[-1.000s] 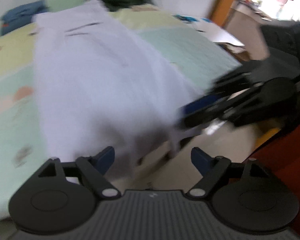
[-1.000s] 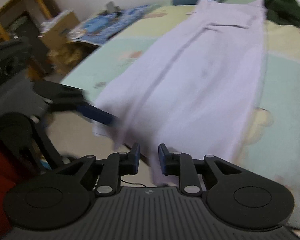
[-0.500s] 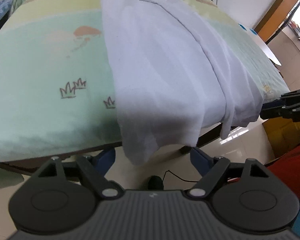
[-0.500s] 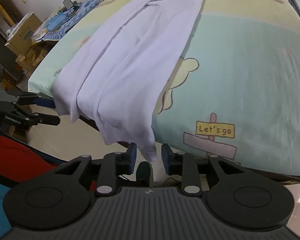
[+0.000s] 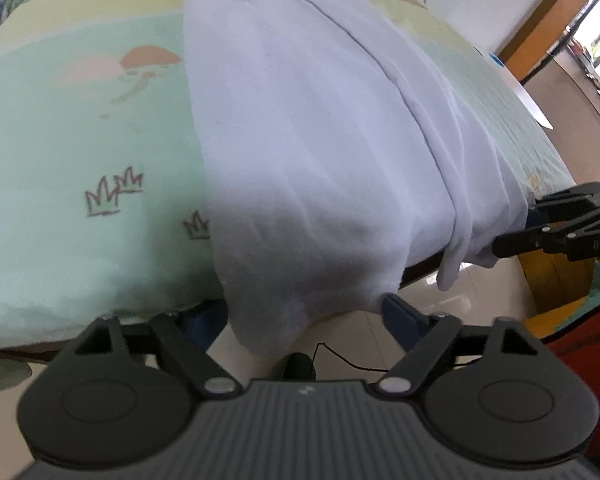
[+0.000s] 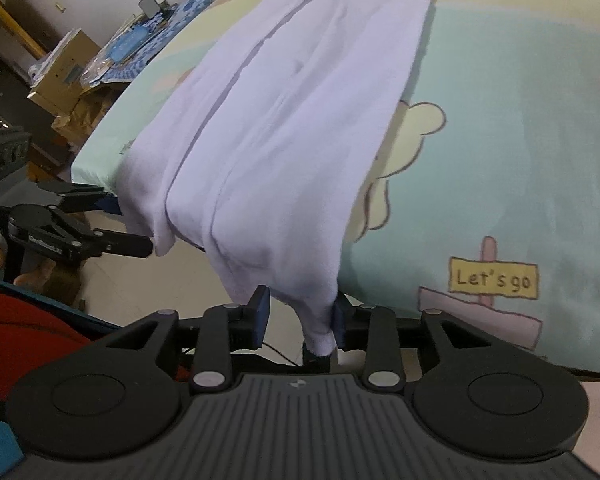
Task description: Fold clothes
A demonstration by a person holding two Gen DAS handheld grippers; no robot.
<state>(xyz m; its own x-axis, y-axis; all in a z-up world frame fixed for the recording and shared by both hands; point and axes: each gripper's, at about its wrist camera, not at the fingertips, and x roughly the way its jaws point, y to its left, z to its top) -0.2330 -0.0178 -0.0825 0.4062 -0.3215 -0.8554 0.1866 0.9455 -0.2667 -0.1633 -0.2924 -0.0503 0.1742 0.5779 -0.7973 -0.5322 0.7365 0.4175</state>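
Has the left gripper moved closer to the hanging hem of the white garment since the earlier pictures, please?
Yes. The left gripper has come in toward the bed edge; the white garment hem now hangs between its closing jaws.

A white garment (image 5: 320, 152) lies lengthwise on the bed (image 5: 80, 152), its hem hanging over the near edge between the left gripper's (image 5: 304, 316) parted jaws, which have just been closing. The right gripper (image 5: 556, 224) shows at right.
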